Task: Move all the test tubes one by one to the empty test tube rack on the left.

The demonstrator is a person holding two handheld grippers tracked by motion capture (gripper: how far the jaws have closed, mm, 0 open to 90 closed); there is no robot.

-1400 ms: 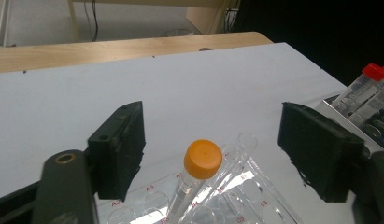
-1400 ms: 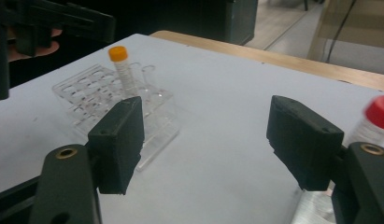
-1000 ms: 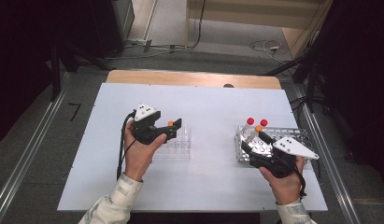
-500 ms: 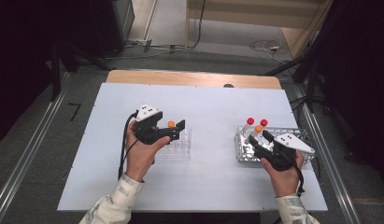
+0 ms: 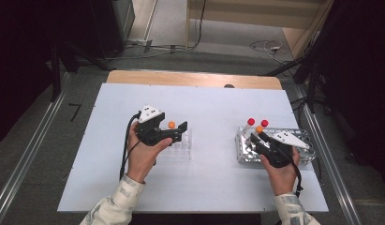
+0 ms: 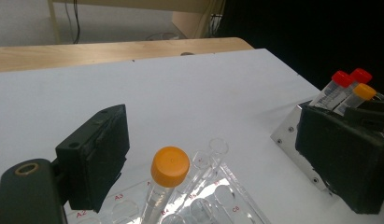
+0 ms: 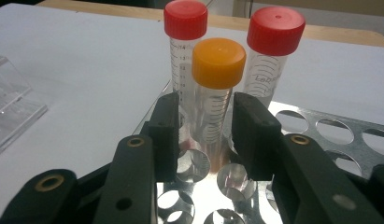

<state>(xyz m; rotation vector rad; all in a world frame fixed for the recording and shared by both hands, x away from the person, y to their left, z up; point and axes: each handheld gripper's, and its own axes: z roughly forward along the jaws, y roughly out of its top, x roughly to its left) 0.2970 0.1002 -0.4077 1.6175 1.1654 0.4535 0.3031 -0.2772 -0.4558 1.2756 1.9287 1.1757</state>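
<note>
Rack (image 7: pixel 330 128) near table's right edge: polished metal, mirror-glossy. Other rack (image 6: pixel 217 196): clear glossy plastic. Tubes (image 7: pixel 213 116): clear smooth plastic, caps matt orange and red. Claw (image 7: pixel 206 135) pads: matt black, slightly grainy. Table (image 5: pixel 204 108): matt white sheet; far edge bare wood.
</note>
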